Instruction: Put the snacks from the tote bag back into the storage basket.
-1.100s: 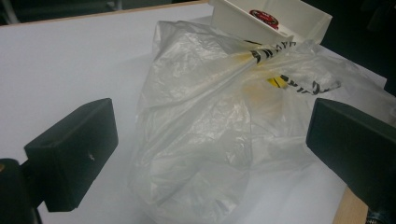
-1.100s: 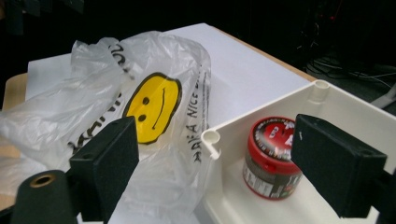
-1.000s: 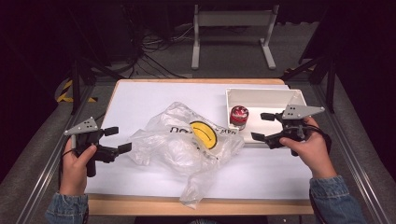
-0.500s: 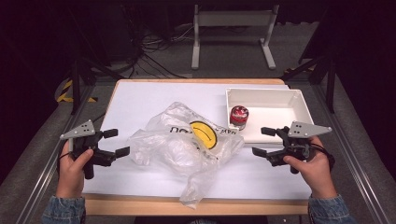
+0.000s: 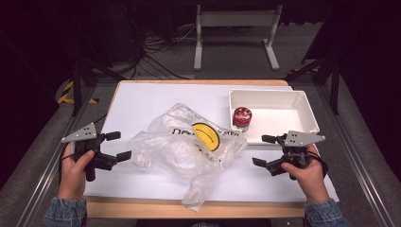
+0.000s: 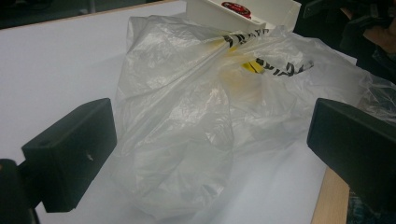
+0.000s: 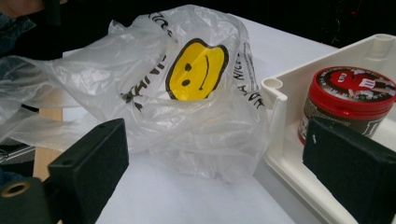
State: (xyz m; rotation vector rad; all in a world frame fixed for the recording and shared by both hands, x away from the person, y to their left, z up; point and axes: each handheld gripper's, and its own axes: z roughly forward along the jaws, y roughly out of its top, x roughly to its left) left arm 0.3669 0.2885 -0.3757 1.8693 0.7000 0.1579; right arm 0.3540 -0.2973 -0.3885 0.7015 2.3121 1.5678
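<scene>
The bag (image 5: 189,146) lies crumpled between the two grippers. The left gripper (image 5: 115,146) sits just left of it, jaws spread and empty, its own view looking straight into the clear folds (image 6: 187,140). The right gripper (image 5: 265,150), jaws just widened with nothing between them, faces the bag's other side; its view brings out the yellow smiley (image 7: 196,70) and the red-lidded can (image 7: 350,100) in the tray (image 7: 275,140) to its right.

Both grippers (image 5: 115,146) (image 5: 263,151) agape, empty
</scene>
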